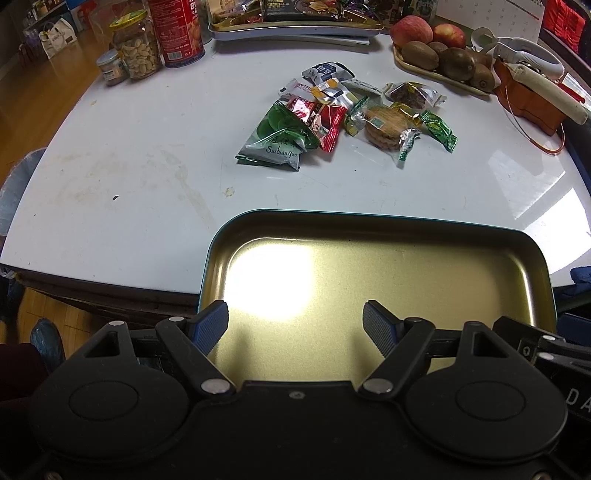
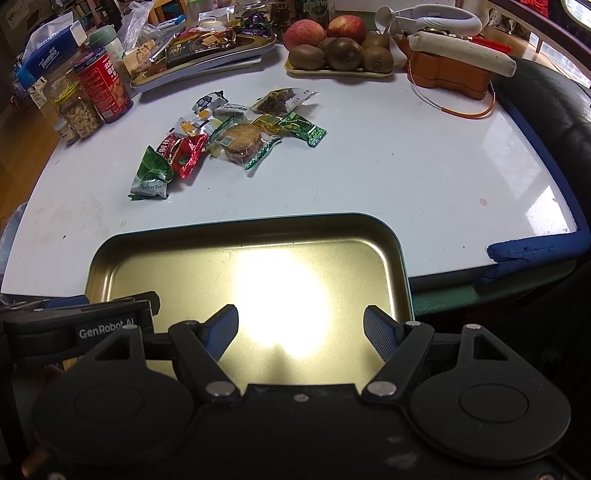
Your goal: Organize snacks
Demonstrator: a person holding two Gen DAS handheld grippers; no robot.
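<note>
A pile of wrapped snacks lies mid-table: a green packet [image 1: 277, 138] [image 2: 153, 175], a red packet [image 1: 321, 120] [image 2: 184, 151], a wrapped round biscuit [image 1: 386, 125] [image 2: 242, 142], green candy [image 1: 437, 129] [image 2: 303, 129] and several more. An empty gold metal tin tray [image 1: 369, 229] [image 2: 258, 230] sits at the table's near edge. My left gripper [image 1: 295, 321] is open and empty above the tray's near part. My right gripper [image 2: 301, 325] is open and empty above the same tray. Both are well short of the snacks.
A peanut jar [image 1: 136, 48] [image 2: 79, 110] and a red can [image 1: 179, 31] [image 2: 105, 86] stand far left. A filled snack tray [image 1: 295, 26] [image 2: 203, 55] and a fruit tray with apples and kiwis [image 1: 443, 55] [image 2: 336, 51] stand at the back. An orange object [image 1: 528, 103] [image 2: 450, 74] sits at right.
</note>
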